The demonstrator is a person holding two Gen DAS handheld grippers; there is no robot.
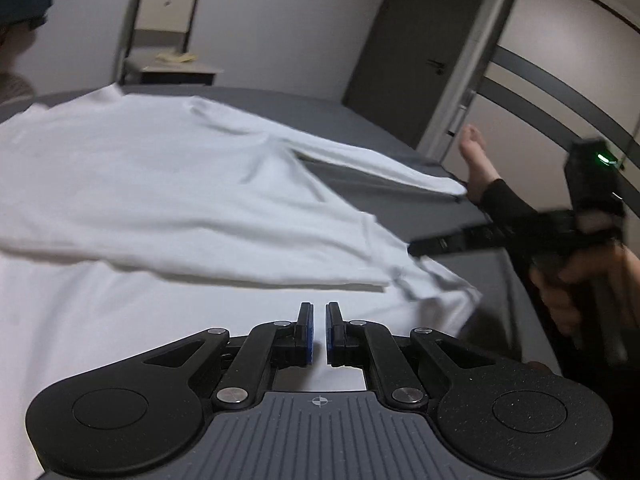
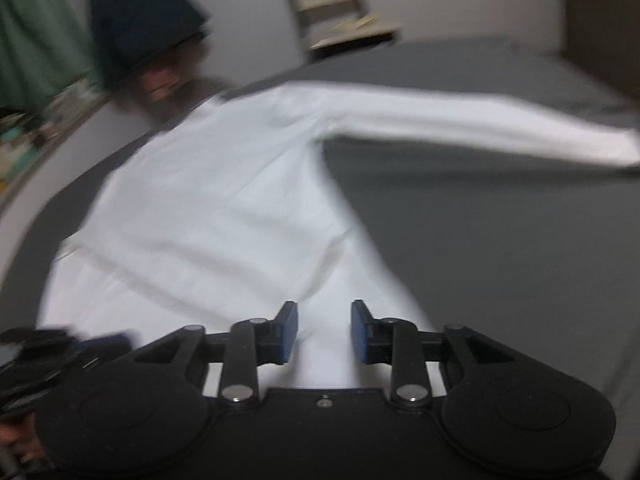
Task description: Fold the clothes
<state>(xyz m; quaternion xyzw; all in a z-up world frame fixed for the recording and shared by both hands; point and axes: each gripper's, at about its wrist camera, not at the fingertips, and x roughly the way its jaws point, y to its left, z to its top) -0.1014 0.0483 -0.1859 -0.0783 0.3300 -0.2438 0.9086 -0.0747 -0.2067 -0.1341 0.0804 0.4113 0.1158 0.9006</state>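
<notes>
Lying flat on grey bed [image 1: 360, 116]: white shirt [image 1: 160, 168].

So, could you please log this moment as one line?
white shirt: partly folded on bed | left gripper: nearly shut, empty | right gripper: open, empty

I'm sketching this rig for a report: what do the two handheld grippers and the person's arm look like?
Both the left gripper and right gripper are matte black, with linkage arms, silver pivot bolts and blue finger pads. The left's base is ribbed grey with a crosshair mark. Seen from outside, the right one shows a green light, near a black sleeve.
</notes>
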